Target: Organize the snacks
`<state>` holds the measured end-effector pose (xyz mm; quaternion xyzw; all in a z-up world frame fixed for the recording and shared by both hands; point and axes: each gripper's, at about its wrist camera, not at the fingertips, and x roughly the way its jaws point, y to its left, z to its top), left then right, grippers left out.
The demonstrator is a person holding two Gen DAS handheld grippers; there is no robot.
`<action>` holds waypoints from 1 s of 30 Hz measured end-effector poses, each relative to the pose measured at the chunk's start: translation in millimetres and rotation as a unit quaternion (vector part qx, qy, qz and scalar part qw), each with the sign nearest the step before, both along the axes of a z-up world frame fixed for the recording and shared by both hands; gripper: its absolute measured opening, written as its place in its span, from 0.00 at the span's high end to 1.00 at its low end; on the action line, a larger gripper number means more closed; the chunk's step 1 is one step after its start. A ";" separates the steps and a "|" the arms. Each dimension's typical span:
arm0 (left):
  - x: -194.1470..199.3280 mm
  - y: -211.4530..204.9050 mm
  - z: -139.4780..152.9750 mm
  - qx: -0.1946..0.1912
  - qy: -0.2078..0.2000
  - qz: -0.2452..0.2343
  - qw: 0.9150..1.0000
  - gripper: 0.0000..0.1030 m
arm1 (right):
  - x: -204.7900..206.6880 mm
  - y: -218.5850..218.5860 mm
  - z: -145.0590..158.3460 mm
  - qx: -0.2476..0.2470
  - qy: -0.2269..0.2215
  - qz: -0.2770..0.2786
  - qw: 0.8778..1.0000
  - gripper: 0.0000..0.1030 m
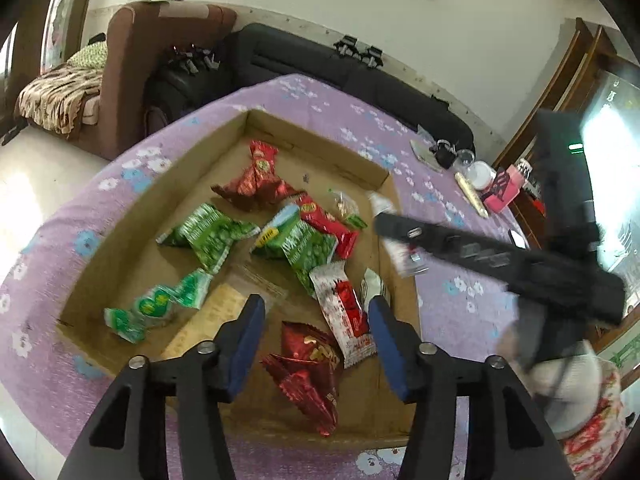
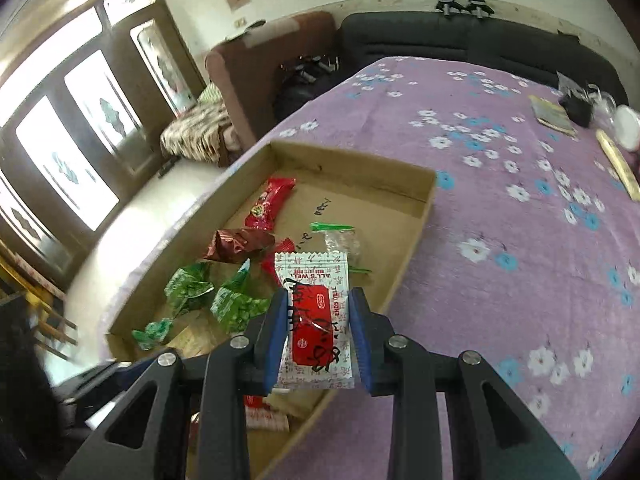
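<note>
A shallow cardboard tray (image 1: 132, 216) (image 2: 416, 216) lies on a purple flowered cloth and holds several snack packets: green ones (image 1: 212, 236) (image 2: 188, 290), red ones (image 1: 260, 180) (image 2: 268, 202), a dark red foil one (image 1: 308, 376) and a white-and-red one (image 1: 344, 312). My left gripper (image 1: 316, 340) is open above the tray's near side, over the dark red and white-and-red packets. My right gripper (image 2: 318, 334) is shut on a white-and-red packet (image 2: 316, 312), held above the tray's right edge. It shows blurred in the left wrist view (image 1: 400, 236).
At the table's far right are a black cup (image 1: 444, 154), a white lid (image 1: 478, 174), a pink box (image 1: 506, 188), a yellow stick (image 2: 618, 166) and a booklet (image 2: 554, 116). A black sofa (image 2: 460, 36) and brown armchair (image 1: 160, 60) stand behind.
</note>
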<state>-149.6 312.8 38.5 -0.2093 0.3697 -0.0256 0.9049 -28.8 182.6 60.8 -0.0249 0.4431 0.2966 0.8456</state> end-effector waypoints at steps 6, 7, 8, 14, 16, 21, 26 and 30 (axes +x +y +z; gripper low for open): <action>-10.8 4.4 18.0 0.043 -0.027 0.030 0.998 0.30 | 5.8 12.5 -9.3 -0.028 -0.014 -0.015 0.999 0.70; -12.3 3.6 21.0 0.053 -0.031 0.036 0.997 0.28 | 4.0 9.9 -7.0 -0.023 -0.018 -0.021 0.999 0.70; -13.4 2.8 22.9 0.061 -0.033 0.040 0.997 0.27 | 1.8 6.9 -4.3 -0.017 -0.023 -0.023 0.999 0.66; -15.0 -5.4 29.1 0.101 -0.038 0.050 0.993 0.26 | -16.1 -16.0 14.3 0.007 -0.049 -0.031 0.998 0.58; -15.2 -9.6 29.8 0.108 -0.037 0.048 0.992 0.25 | -22.5 -25.7 18.4 0.015 -0.053 -0.035 0.998 0.57; -18.3 -22.4 33.1 0.128 -0.036 0.049 0.990 0.21 | -40.6 -54.5 24.7 0.029 -0.065 -0.050 0.996 0.52; -22.0 -39.3 39.1 0.144 -0.041 0.042 0.988 0.16 | -55.9 -83.4 30.9 0.033 -0.083 -0.067 0.994 0.51; -28.8 -50.4 47.9 0.153 -0.053 0.040 0.986 0.16 | -67.2 -105.6 42.0 0.033 -0.110 -0.081 0.990 0.51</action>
